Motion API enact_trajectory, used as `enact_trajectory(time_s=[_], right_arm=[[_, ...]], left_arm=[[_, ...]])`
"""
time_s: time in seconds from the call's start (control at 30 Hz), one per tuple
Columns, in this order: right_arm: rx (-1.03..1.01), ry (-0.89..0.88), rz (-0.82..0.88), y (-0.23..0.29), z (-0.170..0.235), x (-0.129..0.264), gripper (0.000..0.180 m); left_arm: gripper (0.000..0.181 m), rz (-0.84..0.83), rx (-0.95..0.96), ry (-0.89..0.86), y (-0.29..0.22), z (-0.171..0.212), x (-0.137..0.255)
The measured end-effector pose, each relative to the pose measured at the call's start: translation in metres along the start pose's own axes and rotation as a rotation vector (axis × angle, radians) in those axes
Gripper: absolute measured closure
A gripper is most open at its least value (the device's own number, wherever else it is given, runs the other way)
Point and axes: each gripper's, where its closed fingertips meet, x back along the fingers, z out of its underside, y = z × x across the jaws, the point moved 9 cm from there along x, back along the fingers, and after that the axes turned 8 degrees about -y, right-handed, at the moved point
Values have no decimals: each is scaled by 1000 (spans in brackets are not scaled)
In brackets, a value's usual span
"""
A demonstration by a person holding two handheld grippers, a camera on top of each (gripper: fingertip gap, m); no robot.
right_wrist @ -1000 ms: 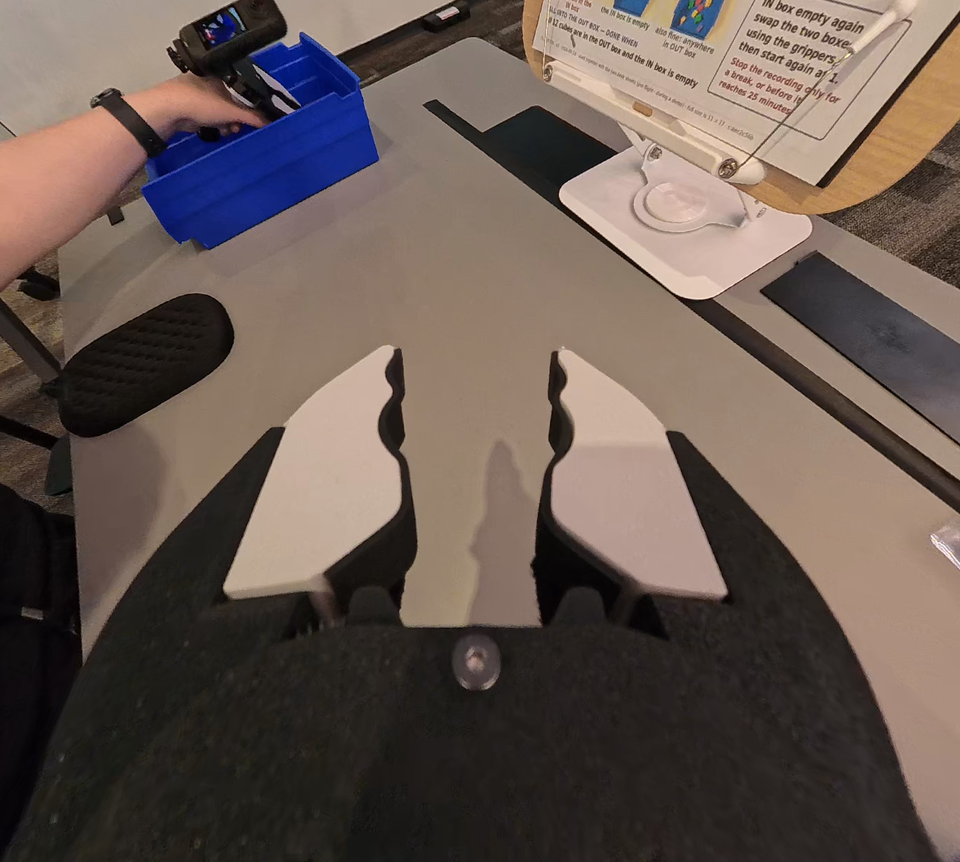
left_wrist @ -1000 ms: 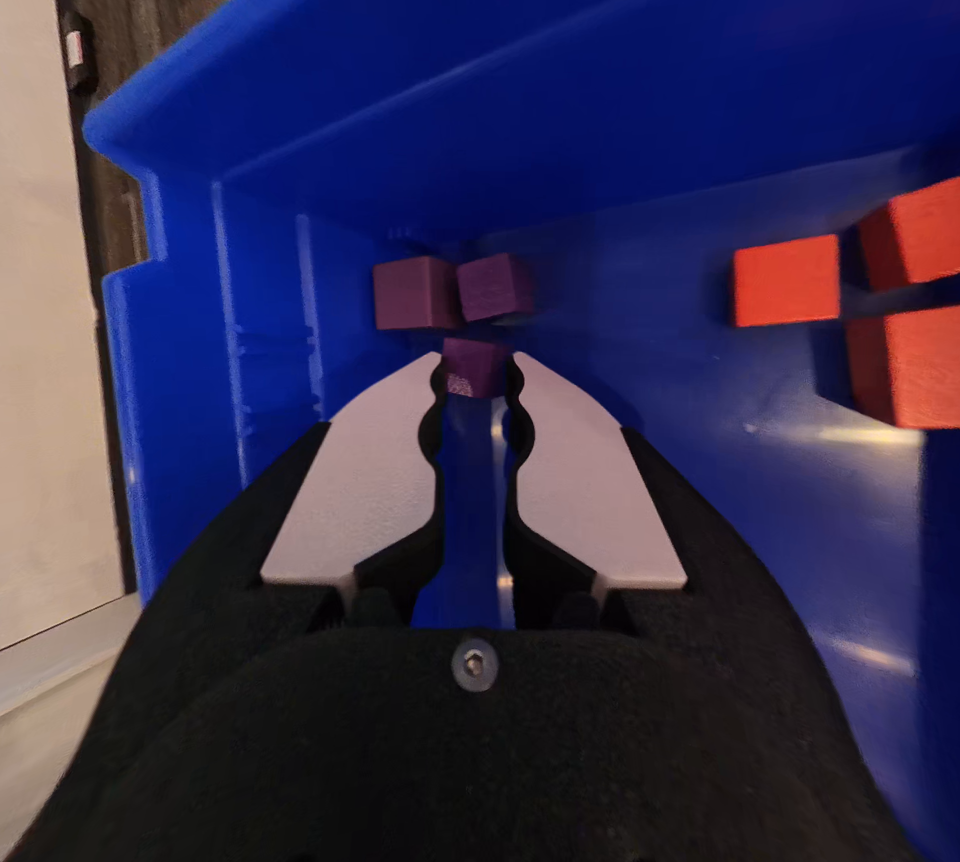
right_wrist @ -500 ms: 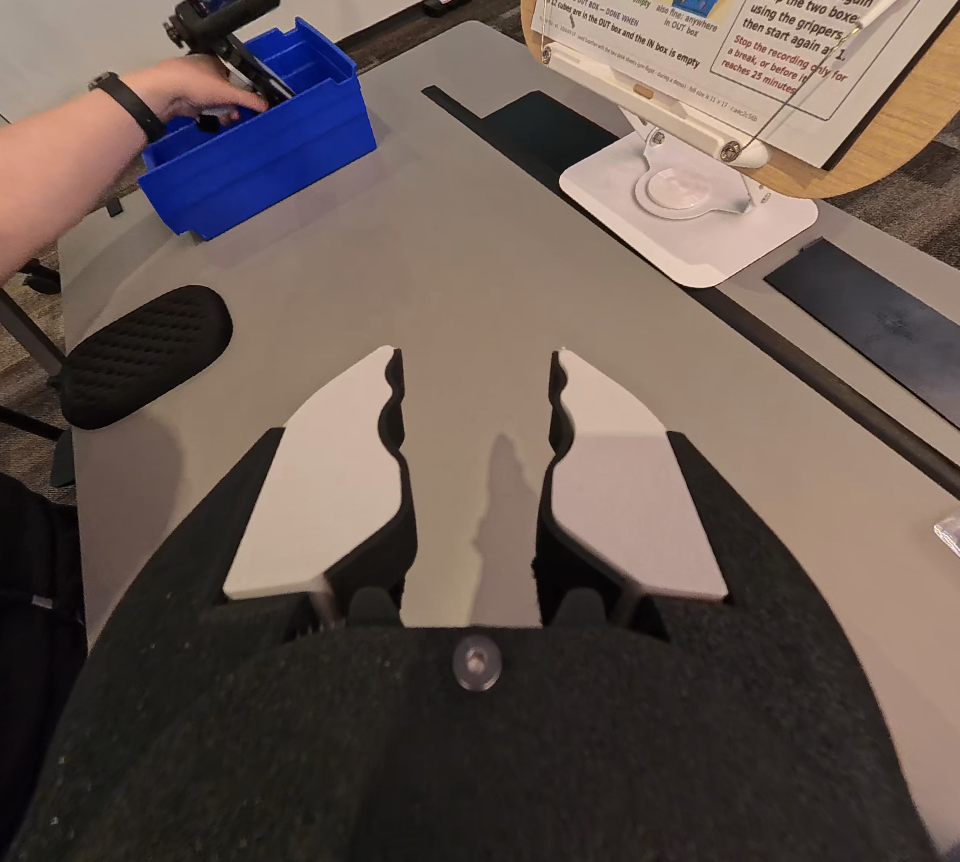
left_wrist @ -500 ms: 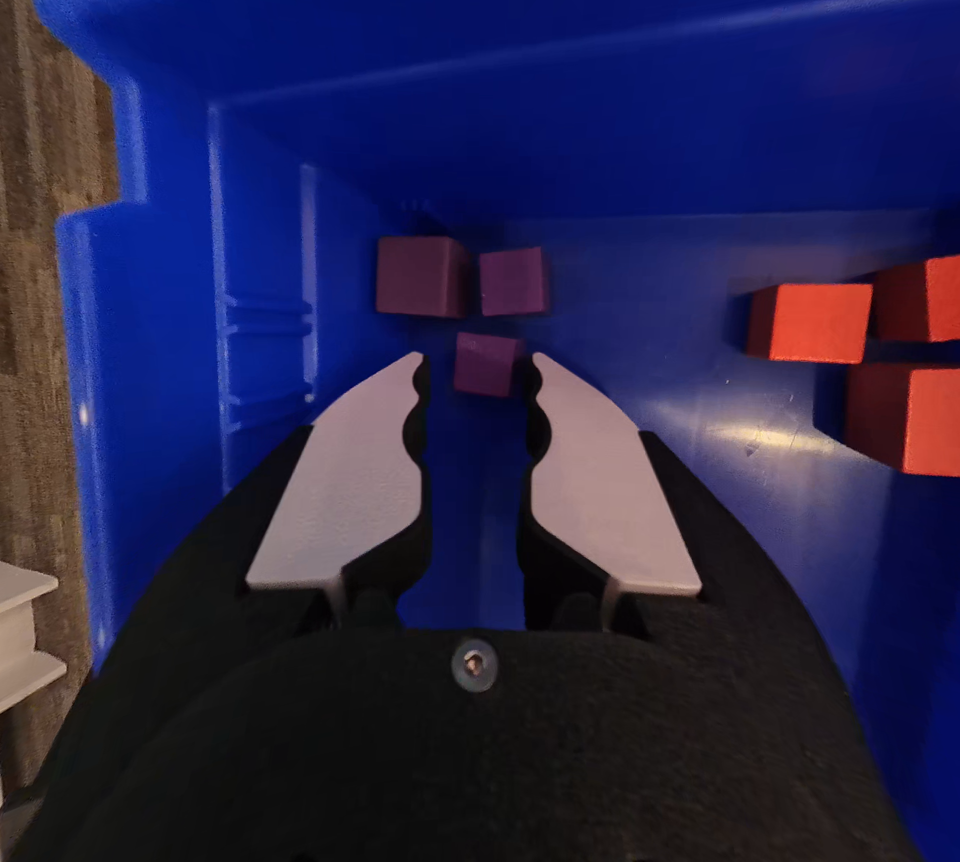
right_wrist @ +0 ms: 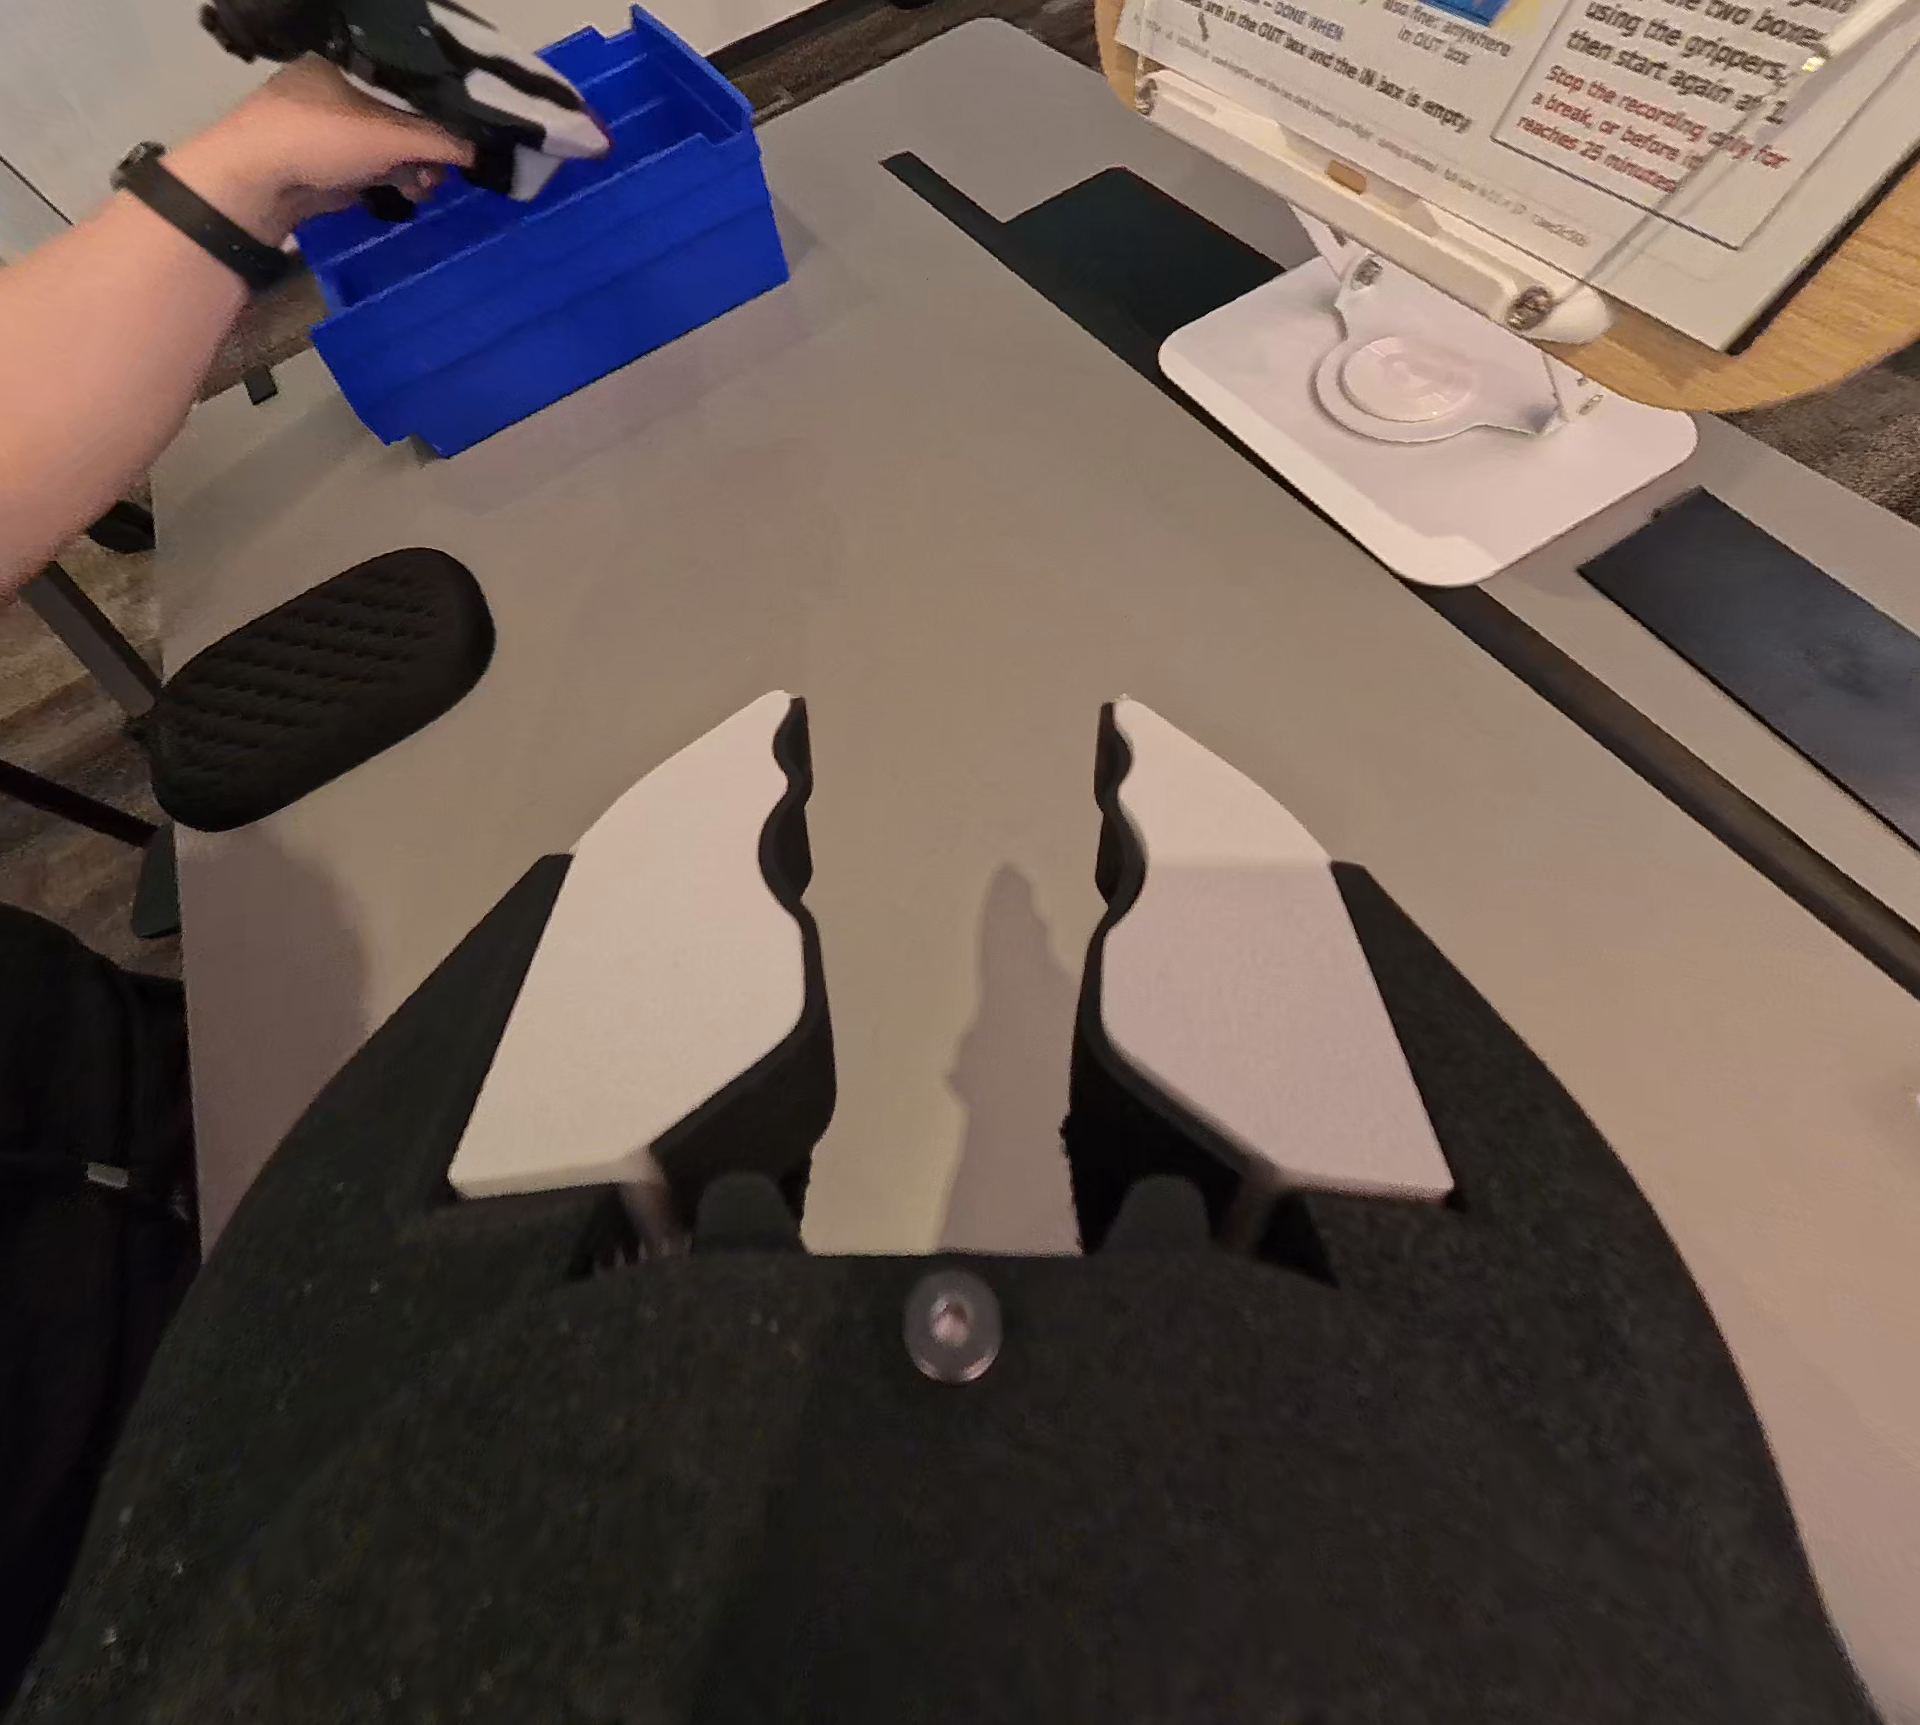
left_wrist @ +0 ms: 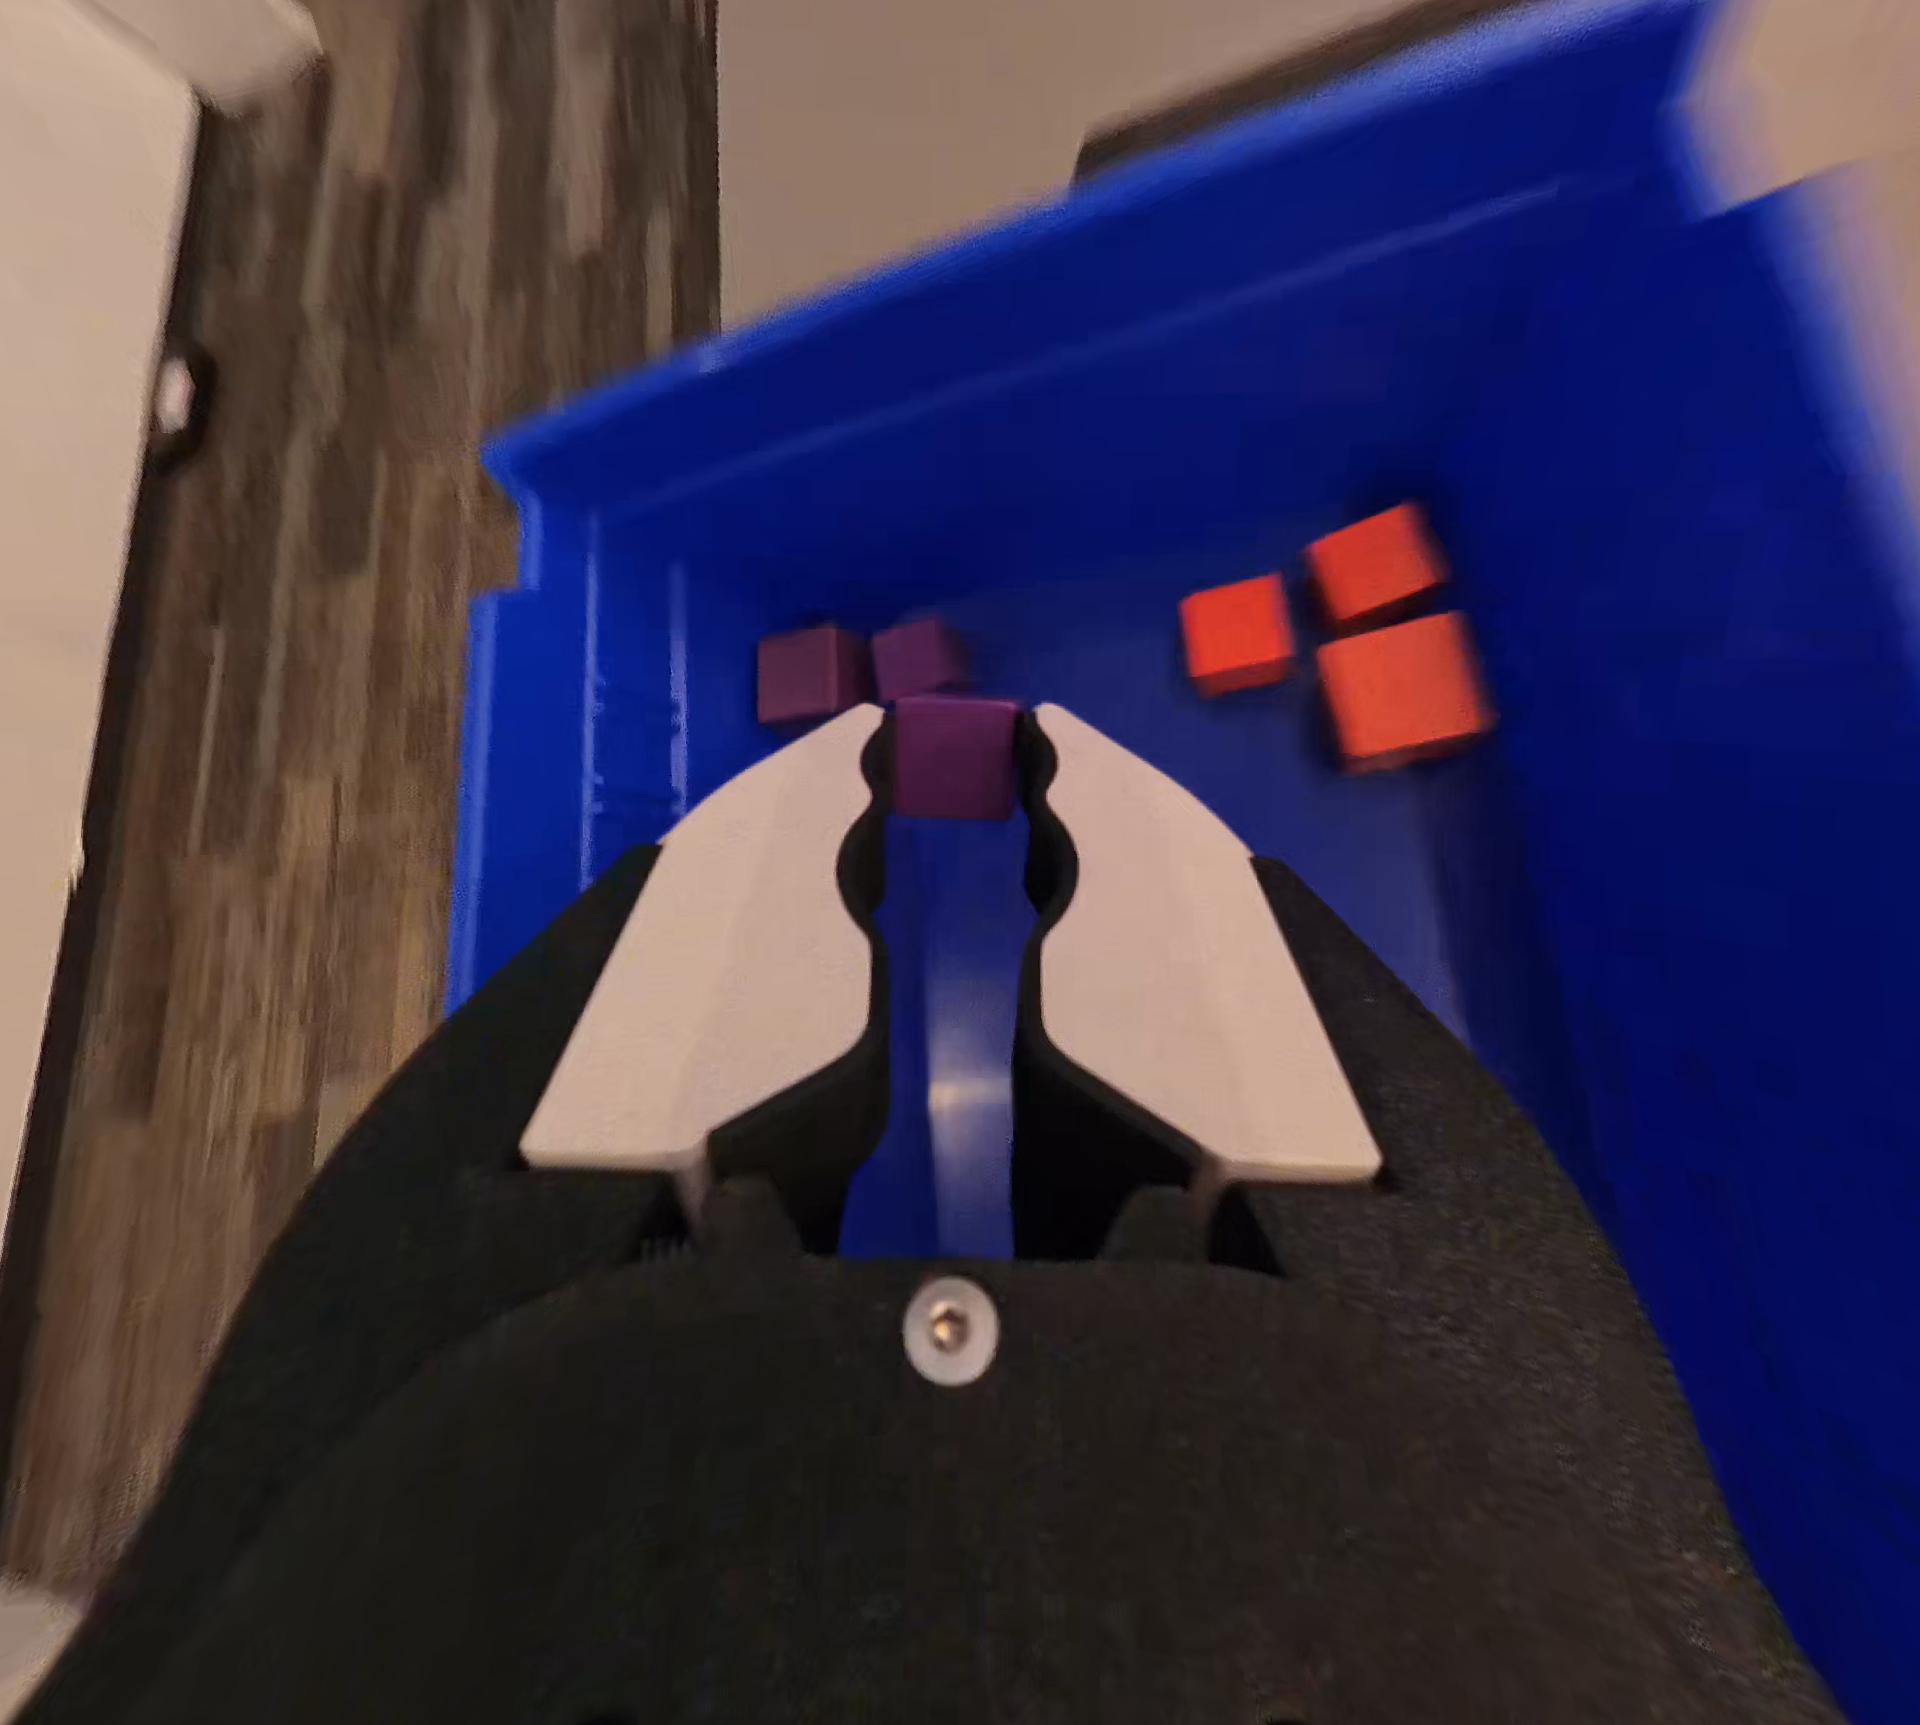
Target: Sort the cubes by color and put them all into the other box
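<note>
We see the blue box (left_wrist: 1299, 387) holding three red cubes (left_wrist: 1236, 633) and two purple cubes (left_wrist: 810, 673). Above them, our left gripper (left_wrist: 954, 725) clamps a third purple cube (left_wrist: 954, 759). Our right gripper (right_wrist: 951, 714) hangs wide, well apart from the box. We judge sorting partly done.

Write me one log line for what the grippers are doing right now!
left gripper: shut on purple cube, over blue box | right gripper: open, empty, above table

Printed writing appears only on the instruction sheet (right_wrist: 1538, 2), clipped to a wooden board (right_wrist: 1766, 325) on a white stand (right_wrist: 1434, 418), ahead and right of the right tool (right_wrist: 951, 719). Black, red and green lettering accompanies small coloured pictures.
</note>
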Motion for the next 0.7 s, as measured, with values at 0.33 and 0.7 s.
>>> enact_trajectory(time_s=[0.33, 0.7], right_arm=[[-112, -67, -290, 84, -14, -93, 128], [-227, -27, -329, 106, 9, -142, 127]], left_arm=[[159, 306, -292, -538, -191, -76, 136], [159, 482, -510, -654, -311, -90, 176]])
